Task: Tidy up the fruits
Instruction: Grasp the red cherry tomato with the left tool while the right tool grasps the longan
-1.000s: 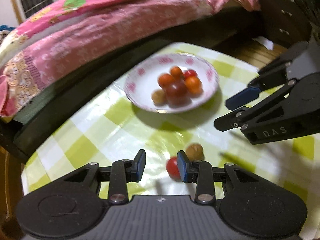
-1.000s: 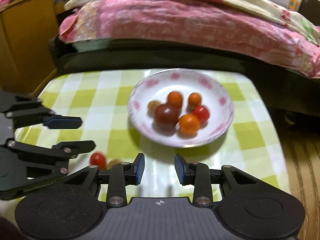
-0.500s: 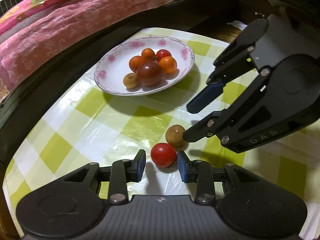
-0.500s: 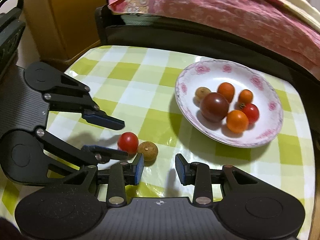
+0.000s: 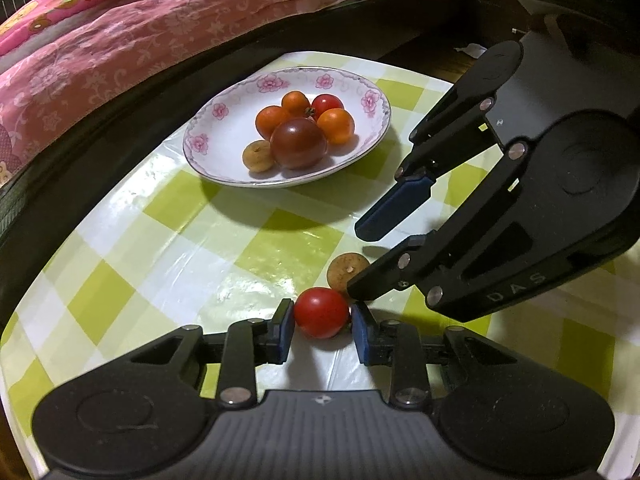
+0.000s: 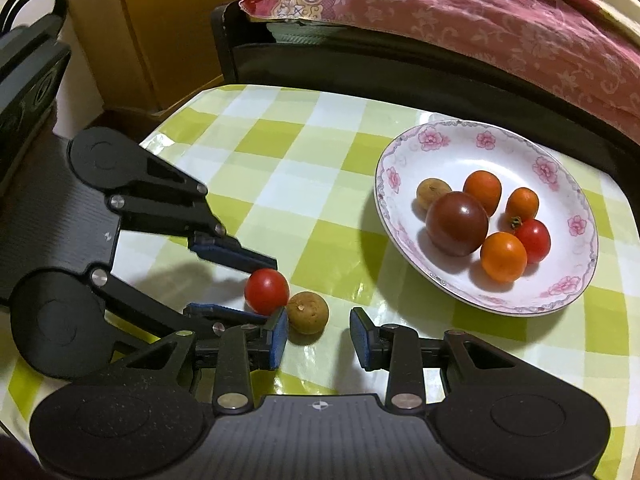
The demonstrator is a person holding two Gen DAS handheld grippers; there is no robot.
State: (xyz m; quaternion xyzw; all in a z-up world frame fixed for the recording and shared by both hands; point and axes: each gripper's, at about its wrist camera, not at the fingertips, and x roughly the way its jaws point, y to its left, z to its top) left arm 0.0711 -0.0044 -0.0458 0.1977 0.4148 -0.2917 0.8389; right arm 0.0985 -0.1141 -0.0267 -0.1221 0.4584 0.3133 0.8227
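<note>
Left gripper point(image 5: 322, 330): its jaws are closing around the red cherry tomato point(image 5: 321, 312), which sits on the bench point(image 5: 168, 248) between the two blue pads. The pads look to be touching the tomato's sides, probably so that it can be lifted into the plate point(image 5: 208, 142). Just beyond the tomato, and touching or nearly touching it, lies a brown round fruit point(image 5: 346, 270).

Right gripper point(image 6: 318, 334): its jaws stand apart and hold nothing. The brown round fruit point(image 6: 307, 312) lies just ahead of the left-side pad, off the centre of the gap, so this gripper seems to be lining up on it and would need to shift towards the tomato's side before closing. The two grippers work close together here, and the judgement is that a nudge from either could roll the other's fruit.

Plate: set farther from the tomato, towards the bed, it is white with a pink flower rim and already holds a large dark tomato point(image 5: 298, 143), several orange and red cherry tomatoes, and one brown fruit. These are gathered at its middle, which suggests it is the collection point.

Surface and room: the bench wears a glossy green-and-white check cover. Behind the plate runs a dark bed frame point(image 6: 360, 60) carrying a pink floral quilt point(image 5: 120, 36).
</note>
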